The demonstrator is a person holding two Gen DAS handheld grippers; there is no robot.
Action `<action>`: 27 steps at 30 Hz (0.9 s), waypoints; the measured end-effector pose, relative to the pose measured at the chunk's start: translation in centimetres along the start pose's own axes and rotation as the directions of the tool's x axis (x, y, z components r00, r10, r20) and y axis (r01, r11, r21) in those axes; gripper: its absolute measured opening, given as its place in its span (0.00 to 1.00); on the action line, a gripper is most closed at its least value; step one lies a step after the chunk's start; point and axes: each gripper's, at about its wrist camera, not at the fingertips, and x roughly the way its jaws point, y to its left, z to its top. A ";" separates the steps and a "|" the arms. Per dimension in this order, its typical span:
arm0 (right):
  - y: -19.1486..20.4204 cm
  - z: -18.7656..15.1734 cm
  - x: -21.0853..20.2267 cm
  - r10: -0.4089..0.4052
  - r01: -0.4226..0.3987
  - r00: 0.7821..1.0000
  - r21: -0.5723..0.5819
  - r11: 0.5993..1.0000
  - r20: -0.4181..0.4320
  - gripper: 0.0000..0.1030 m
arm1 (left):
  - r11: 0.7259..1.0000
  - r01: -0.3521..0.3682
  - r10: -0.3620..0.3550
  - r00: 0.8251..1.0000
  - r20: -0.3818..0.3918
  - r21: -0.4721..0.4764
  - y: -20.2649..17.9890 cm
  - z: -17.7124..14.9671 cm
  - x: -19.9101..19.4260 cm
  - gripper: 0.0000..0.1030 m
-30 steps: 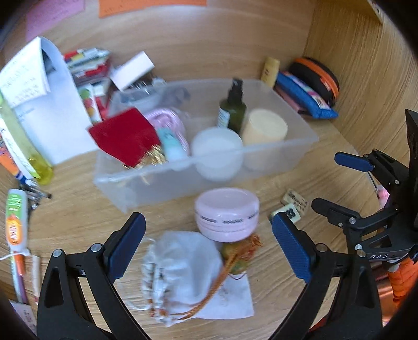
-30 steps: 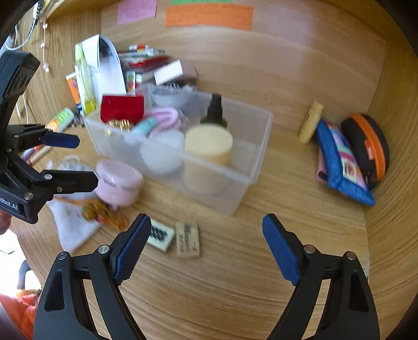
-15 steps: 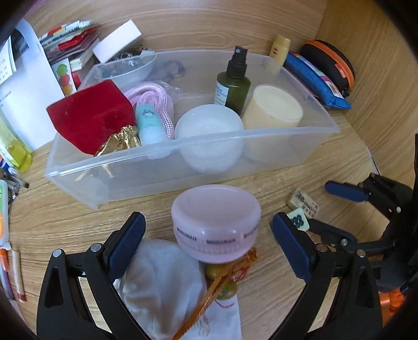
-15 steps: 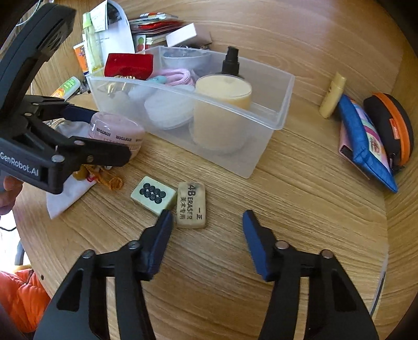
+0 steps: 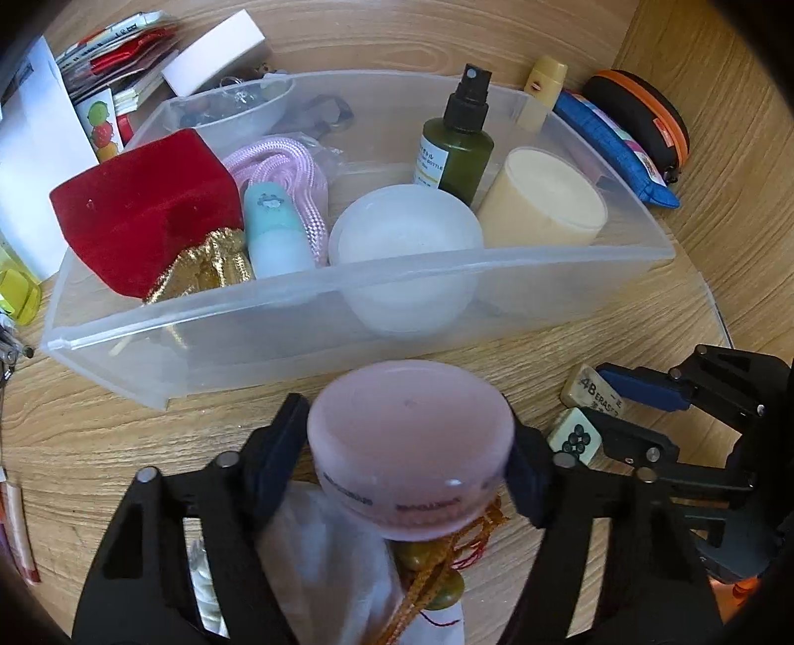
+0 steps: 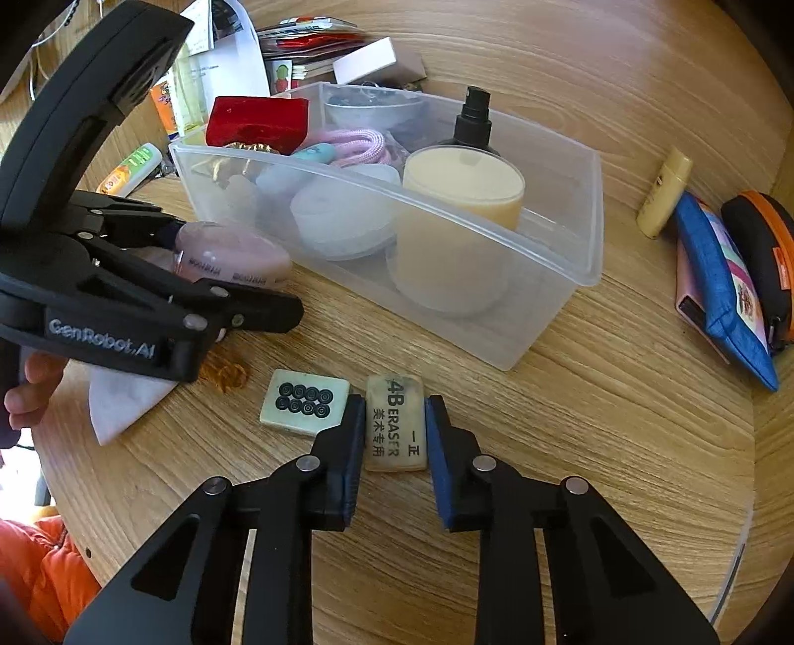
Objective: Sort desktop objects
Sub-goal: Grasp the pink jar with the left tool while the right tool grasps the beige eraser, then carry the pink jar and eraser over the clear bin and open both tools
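Note:
My left gripper point(image 5: 409, 461) is shut on a round pink jar point(image 5: 409, 446), held in front of a clear plastic bin point(image 5: 297, 317). The jar also shows in the right wrist view point(image 6: 233, 253), with the left gripper point(image 6: 233, 297) around it. My right gripper point(image 6: 395, 436) is shut on a beige 4B eraser point(image 6: 395, 421) lying on the wooden desk; both pads touch its sides. A mahjong tile point(image 6: 303, 402) lies just left of the eraser. The bin holds a red box point(image 5: 144, 213), a green spray bottle point(image 5: 454, 144), a cream jar point(image 5: 543, 198) and a white jar point(image 5: 404, 233).
A white cloth pouch point(image 5: 327, 560) with an orange cord point(image 5: 436, 580) lies under the pink jar. A blue pouch point(image 6: 724, 278), a black and orange case point(image 6: 764, 238) and a small cream tube point(image 6: 665, 191) lie right of the bin. Papers and packets point(image 6: 297, 44) sit behind it.
My left gripper closed on the pink jar and lifted it slightly. My right gripper moved down to the eraser and closed on it.

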 end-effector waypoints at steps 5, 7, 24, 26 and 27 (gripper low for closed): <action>-0.3 0.1 -0.6 0.018 -0.018 1.000 0.028 0.999 0.022 0.21 | 1.000 0.023 -0.023 1.000 0.017 0.007 0.3 -0.3 -0.6 0.61; -0.4 0.1 -1.3 0.024 -0.026 0.999 0.040 0.999 0.041 0.21 | 0.999 0.032 -0.032 0.999 0.026 0.000 0.4 -0.4 -0.9 0.61; -1.1 1.3 -6.8 0.013 -0.027 0.981 0.070 0.997 0.195 0.21 | 0.999 0.045 -0.046 0.976 0.211 0.010 1.0 -0.9 -7.8 0.61; -1.1 1.9 -6.5 0.012 -0.027 0.979 0.069 0.997 0.203 0.21 | 0.999 0.038 -0.040 0.971 0.237 0.012 0.9 -0.4 -8.6 0.61; -1.2 2.1 -6.6 0.012 -0.027 0.978 0.068 0.997 0.207 0.21 | 0.999 0.038 -0.040 0.968 0.246 0.012 0.9 -0.2 -8.9 0.61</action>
